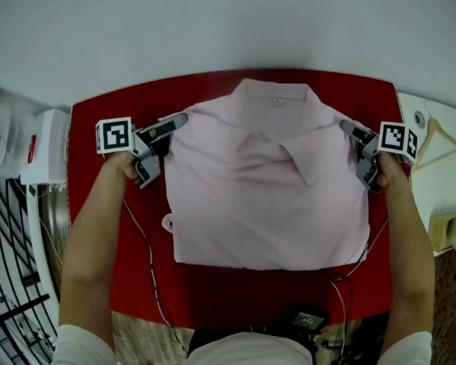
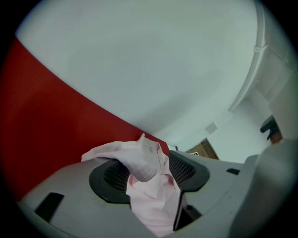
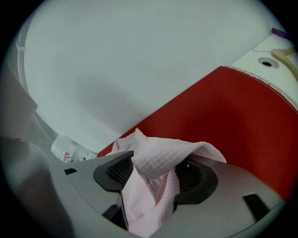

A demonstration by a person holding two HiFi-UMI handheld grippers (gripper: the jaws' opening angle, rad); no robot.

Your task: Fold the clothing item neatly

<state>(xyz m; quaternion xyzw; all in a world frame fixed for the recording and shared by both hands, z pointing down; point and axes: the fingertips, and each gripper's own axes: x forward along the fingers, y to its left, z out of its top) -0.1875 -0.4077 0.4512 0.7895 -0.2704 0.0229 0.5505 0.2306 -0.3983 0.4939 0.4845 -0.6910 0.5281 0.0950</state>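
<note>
A pale pink collared shirt [image 1: 265, 203] lies folded into a rectangle on the red table [image 1: 97, 209], collar towards the far edge. My left gripper [image 1: 165, 148] sits at the shirt's far left corner and my right gripper [image 1: 357, 153] at its far right corner. Both stand open, jaws wide apart. In the left gripper view a bunched fold of shirt [image 2: 139, 158] lies loose between the jaws of the left gripper [image 2: 149, 179]. In the right gripper view a rumpled piece of shirt [image 3: 160, 155] likewise rests loose inside the right gripper [image 3: 151, 176].
A white side table at the right holds a wooden hanger [image 1: 438, 137]. White bags [image 1: 28, 141] stand at the left, beside a black railing [image 1: 9, 281]. A black box [image 1: 308, 321] and cables hang at the table's near edge. A pale wall lies beyond the far edge.
</note>
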